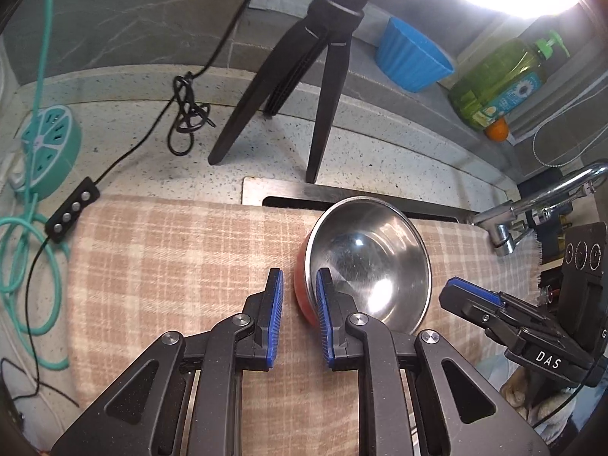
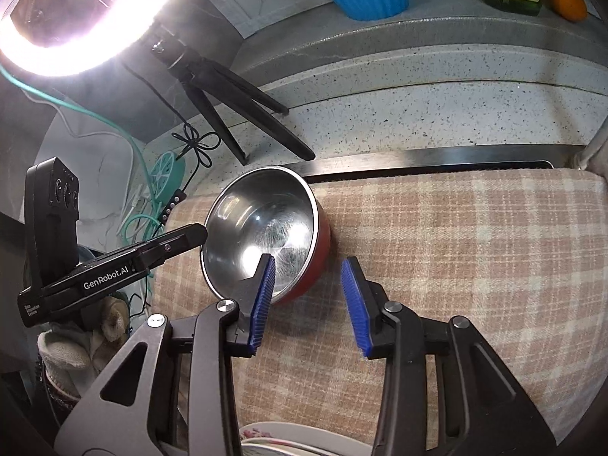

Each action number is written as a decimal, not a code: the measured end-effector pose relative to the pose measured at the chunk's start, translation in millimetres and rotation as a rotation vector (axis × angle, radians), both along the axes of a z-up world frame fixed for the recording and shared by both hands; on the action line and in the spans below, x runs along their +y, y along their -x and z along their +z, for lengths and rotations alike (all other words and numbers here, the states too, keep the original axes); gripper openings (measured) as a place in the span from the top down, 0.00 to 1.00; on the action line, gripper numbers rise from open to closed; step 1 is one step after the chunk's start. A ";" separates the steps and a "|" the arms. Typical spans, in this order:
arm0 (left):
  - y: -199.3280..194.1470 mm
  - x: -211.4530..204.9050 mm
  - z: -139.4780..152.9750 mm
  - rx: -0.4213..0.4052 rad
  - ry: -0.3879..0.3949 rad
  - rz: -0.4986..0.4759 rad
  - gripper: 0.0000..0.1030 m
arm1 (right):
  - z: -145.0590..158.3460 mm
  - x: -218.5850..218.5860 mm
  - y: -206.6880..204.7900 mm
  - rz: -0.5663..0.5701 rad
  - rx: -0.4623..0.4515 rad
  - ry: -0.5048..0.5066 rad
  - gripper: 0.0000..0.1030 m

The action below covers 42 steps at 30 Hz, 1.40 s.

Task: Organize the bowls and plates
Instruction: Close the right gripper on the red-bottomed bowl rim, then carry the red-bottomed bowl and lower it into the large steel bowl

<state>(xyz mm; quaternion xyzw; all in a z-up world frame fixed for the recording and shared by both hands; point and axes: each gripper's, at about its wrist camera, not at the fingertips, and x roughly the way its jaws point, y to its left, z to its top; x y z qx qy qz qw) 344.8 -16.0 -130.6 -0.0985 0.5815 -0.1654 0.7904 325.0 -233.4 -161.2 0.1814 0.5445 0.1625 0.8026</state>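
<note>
In the left wrist view, the left gripper (image 1: 298, 285) is seen at lower centre with its jaws narrowly parted and nothing between them. Its right blue pad lies against the left side of the steel bowl (image 1: 370, 262), which has a red outer wall; whether the pad touches it cannot be told. The bowl rests tilted on the checked cloth (image 1: 159, 258), right of centre. At the right edge the right gripper (image 1: 467, 296) is seen from the side. A black tripod (image 1: 304, 68) stands on the speckled table (image 1: 133, 133) at upper centre, with a blue tub (image 1: 410, 57) and a green soap bottle (image 1: 497, 83) at upper right and a faucet (image 1: 539, 201) at the right.

In the right wrist view, the right gripper (image 2: 307, 277) is shown at lower centre, its jaws moderately apart and empty. The bowl (image 2: 262, 228) sits left of centre, the left pad overlapping its near rim. The left gripper (image 2: 190, 237) enters from the left, its tip at the bowl's left rim. A ring light (image 2: 76, 49) glares at upper left. The rim of a plate (image 2: 300, 437) is seen at the bottom edge
</note>
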 end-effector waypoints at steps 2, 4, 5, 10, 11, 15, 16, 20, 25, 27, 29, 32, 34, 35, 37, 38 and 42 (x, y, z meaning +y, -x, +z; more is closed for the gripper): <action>-2.9 -2.7 -2.6 0.006 0.001 -0.007 0.84 | -3.2 1.4 -1.7 0.007 0.004 -0.003 0.66; -5.6 -4.7 -5.4 0.011 0.001 -0.010 0.84 | -6.3 3.6 -2.7 0.014 0.007 -0.001 0.68; -6.6 -4.8 -7.0 0.015 0.004 -0.010 0.84 | -7.3 4.8 -3.3 0.017 0.010 0.001 0.69; -7.2 -5.1 -12.1 0.024 -0.003 -0.016 0.85 | -12.5 7.5 -6.9 0.023 0.034 -0.003 0.77; -7.1 -5.8 -12.2 0.022 -0.005 -0.019 0.85 | -13.1 7.7 -7.5 0.025 0.037 -0.003 0.80; -6.9 -11.9 -12.4 0.021 -0.005 -0.035 0.91 | -15.3 10.4 -9.7 0.032 0.040 0.001 0.85; -6.3 -12.8 -12.4 0.017 -0.012 -0.037 0.91 | -15.1 10.8 -9.5 0.031 0.039 0.006 0.85; -5.8 -12.7 -12.8 0.015 -0.015 -0.035 0.91 | -14.5 11.8 -8.9 0.028 0.041 0.011 0.86; 0.6 -12.9 -10.9 0.007 -0.022 -0.033 0.91 | -9.5 14.6 -2.8 0.036 0.033 0.028 0.86; 3.4 -11.5 -10.3 0.008 -0.018 -0.029 0.91 | -8.2 14.6 0.2 0.036 0.036 0.023 0.86; 5.7 -9.9 -9.2 0.009 -0.013 -0.024 0.91 | -5.0 15.5 3.7 0.038 0.030 0.020 0.86; 11.6 -7.6 -3.4 -0.002 -0.008 -0.020 0.91 | 2.3 17.1 11.7 0.043 0.018 0.021 0.86; 16.2 -6.5 2.0 -0.014 -0.005 -0.020 0.91 | 7.5 18.0 17.7 0.046 0.007 0.020 0.86; 19.3 -5.3 5.7 -0.019 0.001 -0.017 0.91 | 10.1 18.2 20.6 0.045 0.003 0.018 0.86; 24.1 -3.5 10.3 -0.029 0.008 -0.014 0.91 | 15.3 17.2 27.1 0.046 -0.004 0.011 0.86; 27.8 -3.5 13.5 -0.038 0.005 -0.017 0.91 | 17.5 17.0 30.0 0.047 -0.007 0.008 0.86; 43.7 -4.3 25.1 -0.068 -0.003 -0.032 0.91 | 28.1 15.1 43.8 0.050 -0.023 0.000 0.86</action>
